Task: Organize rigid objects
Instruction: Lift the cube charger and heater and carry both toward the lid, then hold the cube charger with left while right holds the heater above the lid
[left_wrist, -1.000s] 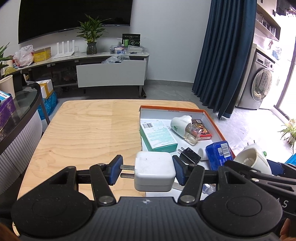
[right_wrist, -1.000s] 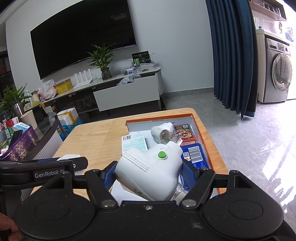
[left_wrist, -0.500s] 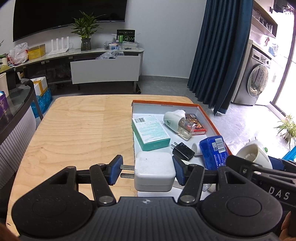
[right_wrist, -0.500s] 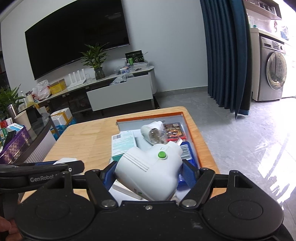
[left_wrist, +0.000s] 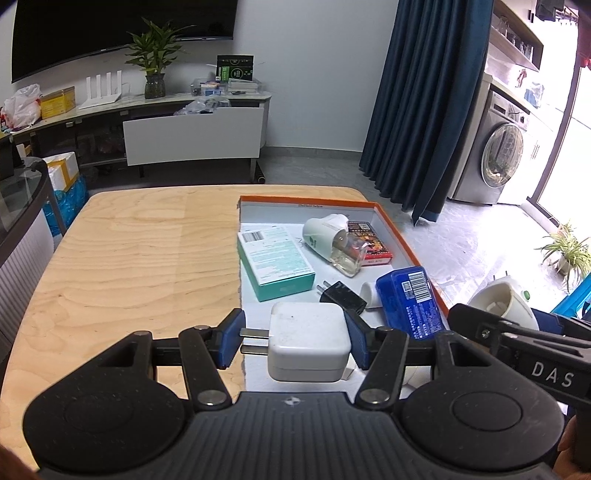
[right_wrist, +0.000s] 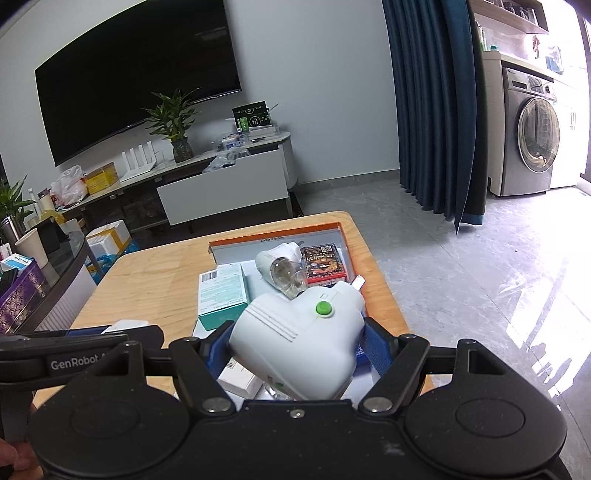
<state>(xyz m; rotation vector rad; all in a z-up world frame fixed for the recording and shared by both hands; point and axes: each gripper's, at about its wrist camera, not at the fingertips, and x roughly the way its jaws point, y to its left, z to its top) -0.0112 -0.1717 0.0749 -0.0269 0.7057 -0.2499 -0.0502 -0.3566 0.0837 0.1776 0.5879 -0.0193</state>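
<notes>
Fingers (left_wrist: 229, 338) of the left gripper (left_wrist: 293, 339) clamp a white charger (left_wrist: 309, 346) by its prongs and opposite face, held above the near end of the orange-rimmed tray (left_wrist: 392, 230). The right gripper (right_wrist: 297, 345) is closed on a white plug-in device (right_wrist: 301, 339) with a green button, gripped across its broad body over the same tray. Both look light, stiff and smooth-shelled, so flat faces likely give the surest hold; the prongs could slip. Inside the tray lie a teal box (left_wrist: 275, 262), a black plug (left_wrist: 342, 295) and a blue pack (left_wrist: 410, 301), toward the counter's (left_wrist: 140, 258) right edge.
</notes>
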